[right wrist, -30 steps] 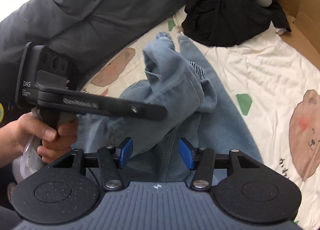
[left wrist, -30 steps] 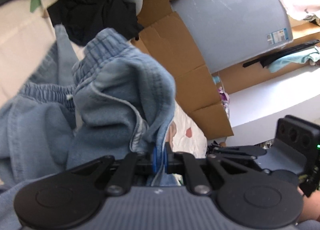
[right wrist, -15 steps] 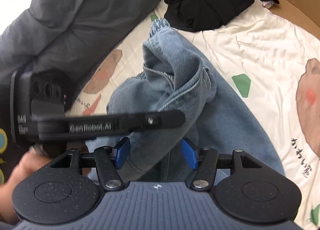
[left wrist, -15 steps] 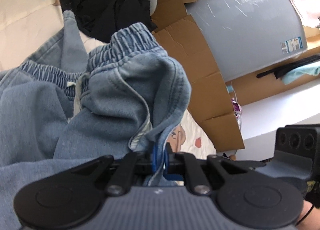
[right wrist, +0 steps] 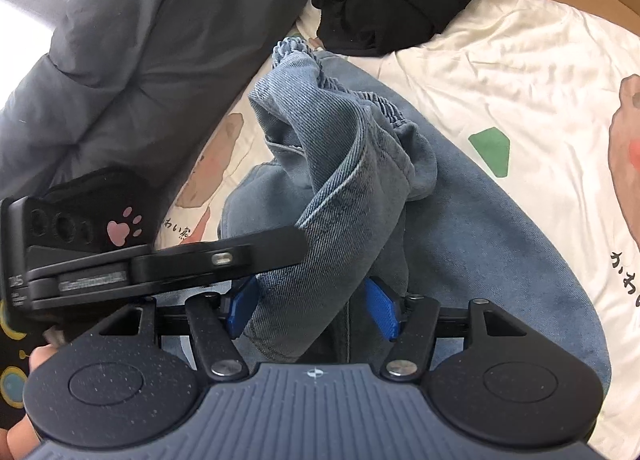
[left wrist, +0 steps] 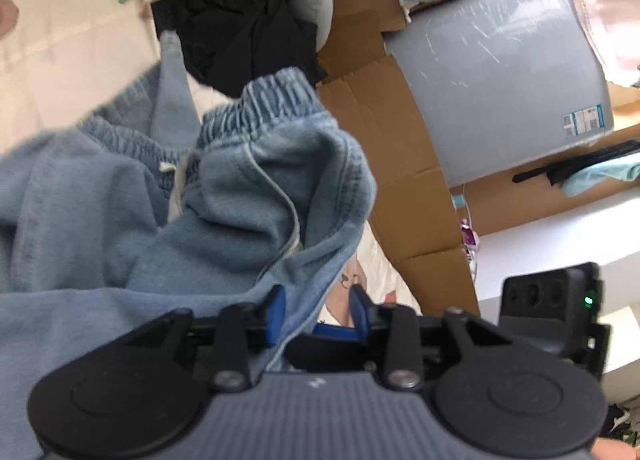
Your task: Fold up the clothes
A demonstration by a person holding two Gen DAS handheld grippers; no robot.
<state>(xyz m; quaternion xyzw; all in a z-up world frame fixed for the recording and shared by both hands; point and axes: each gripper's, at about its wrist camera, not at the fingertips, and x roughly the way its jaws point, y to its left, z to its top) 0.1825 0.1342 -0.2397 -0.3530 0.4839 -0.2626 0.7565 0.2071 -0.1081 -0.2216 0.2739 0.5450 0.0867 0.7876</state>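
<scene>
Jeans [right wrist: 340,195] between both parted claws [left wrist: 316,314] [right wrist: 312,308]

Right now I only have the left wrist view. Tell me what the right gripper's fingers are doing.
Observer: The right gripper is open. A fold of the jeans sits between its blue pads, jaws wide apart.
Operator: Report where my left gripper sits relative to it.
Observer: The left gripper comes in sideways from the left, its tip at that same fold, just above the right gripper's pads.
</scene>
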